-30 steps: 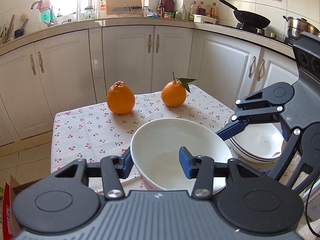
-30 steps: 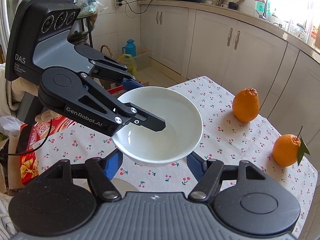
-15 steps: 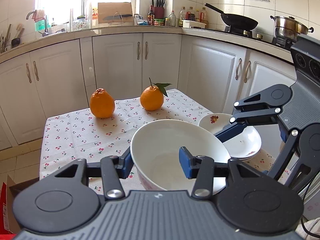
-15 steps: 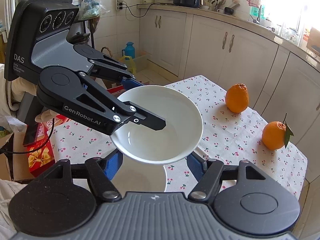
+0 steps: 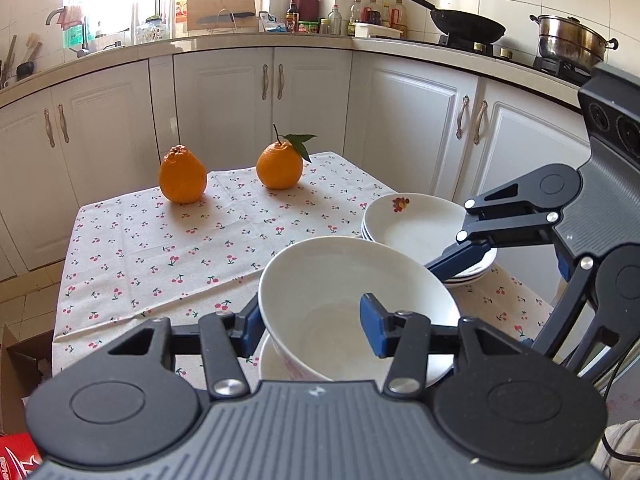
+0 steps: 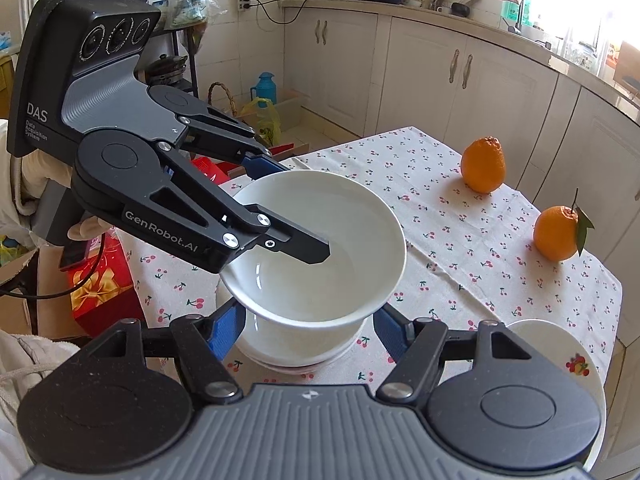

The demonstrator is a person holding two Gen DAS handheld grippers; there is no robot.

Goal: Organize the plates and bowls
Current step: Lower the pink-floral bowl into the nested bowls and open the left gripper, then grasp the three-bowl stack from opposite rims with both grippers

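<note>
A: Report the table from left to right, left wrist view.

B: Far left, the pointed orange [image 5: 182, 179]. Next, the leafed orange [image 5: 279, 166]. Both rest on the cherry-print tablecloth [image 5: 160, 248], apart from each other. At centre, the left gripper [image 5: 310, 322] grips the white bowl [image 5: 356, 304] by its wall: one finger outside, one inside.

A: Bowl position?

B: Raised and tilted, directly over another white dish [image 5: 276, 364] on the cloth. Whether the two touch cannot be determined.

A: Right side?

B: A stack of plates [image 5: 416, 228] near the table's right edge, the top one carrying a fruit motif. The right gripper [image 5: 460, 256] reaches across it toward the bowl's rim.

A: Right gripper state?

B: In the right wrist view its fingers [image 6: 394, 338] stand wide apart, clamping nothing; the bowl [image 6: 320, 248] and the dish [image 6: 304, 344] beneath it lie ahead between them. Finger contact with either cannot be confirmed.
</note>
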